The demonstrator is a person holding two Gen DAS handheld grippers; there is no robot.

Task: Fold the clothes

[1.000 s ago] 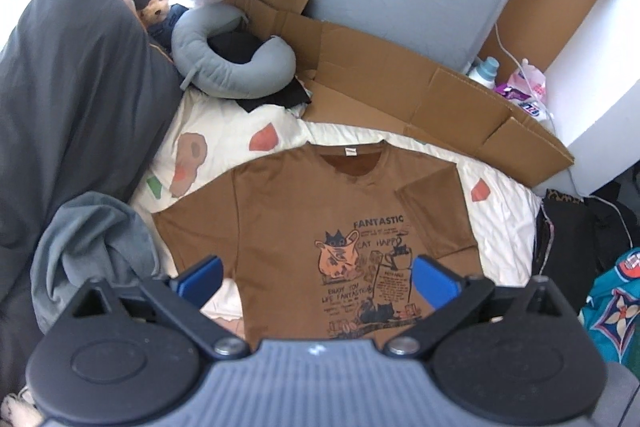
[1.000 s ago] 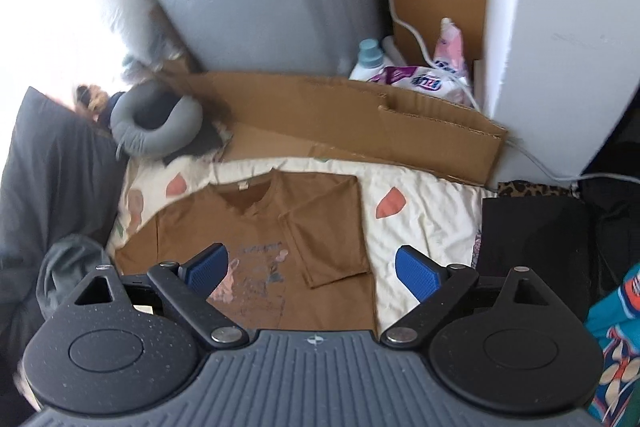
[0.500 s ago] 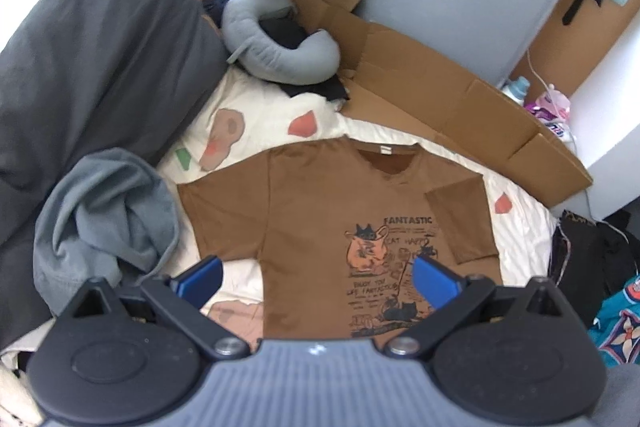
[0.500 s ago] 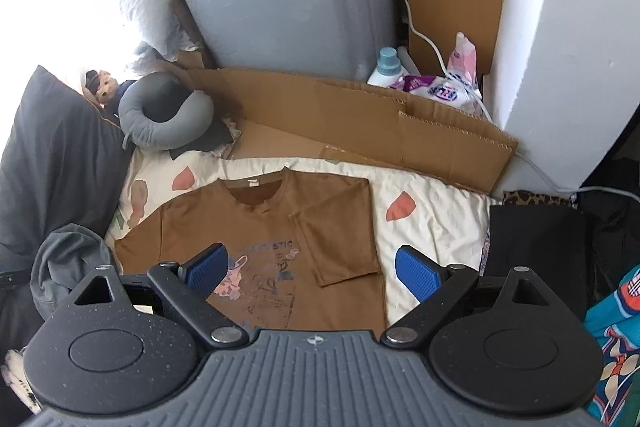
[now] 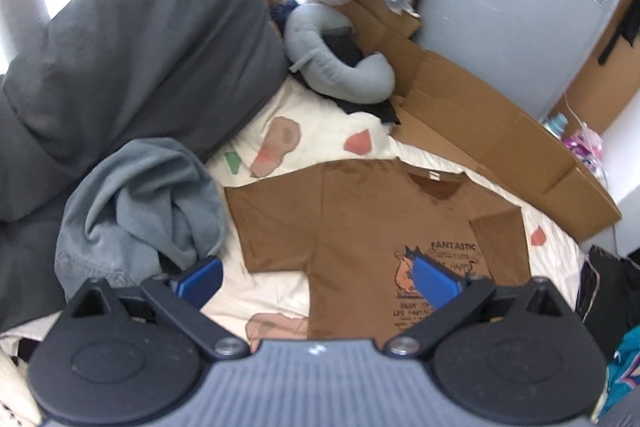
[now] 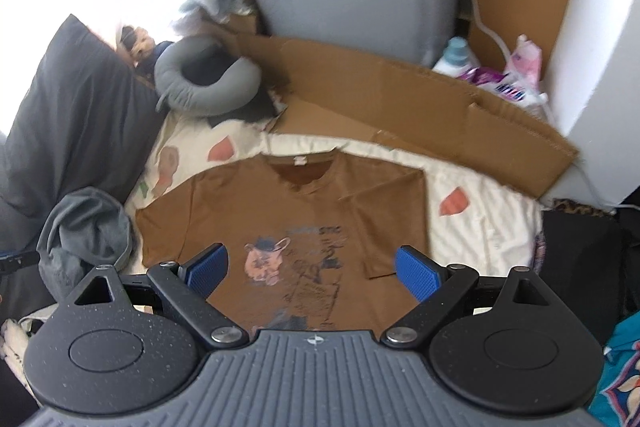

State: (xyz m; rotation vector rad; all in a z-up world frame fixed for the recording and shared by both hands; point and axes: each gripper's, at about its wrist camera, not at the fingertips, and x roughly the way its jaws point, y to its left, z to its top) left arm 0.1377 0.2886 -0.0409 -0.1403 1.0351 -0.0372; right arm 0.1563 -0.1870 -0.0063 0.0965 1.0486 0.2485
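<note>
A brown T-shirt point(image 5: 368, 223) with a cartoon print lies flat, front up, on the patterned bed sheet point(image 5: 320, 131). Its right sleeve point(image 6: 392, 223) is folded inward over the body, while its left sleeve point(image 5: 272, 227) still lies spread out. My left gripper point(image 5: 316, 279) hovers open above the shirt's left side, holding nothing. My right gripper point(image 6: 312, 267) also hangs open and empty, above the printed chest of the T-shirt point(image 6: 288, 223). Neither one touches the cloth.
A crumpled grey garment point(image 5: 140, 211) lies left of the shirt, beside a large dark pillow point(image 5: 132, 43). A grey neck pillow point(image 5: 336, 67) and flattened cardboard point(image 5: 480, 131) lie behind. Dark clothes point(image 6: 580, 255) are heaped off the sheet's right edge.
Both grippers have swung leftward. In the left wrist view the shirt has slid to the right and the grey garment has come into fuller view. Both grippers stay open.
</note>
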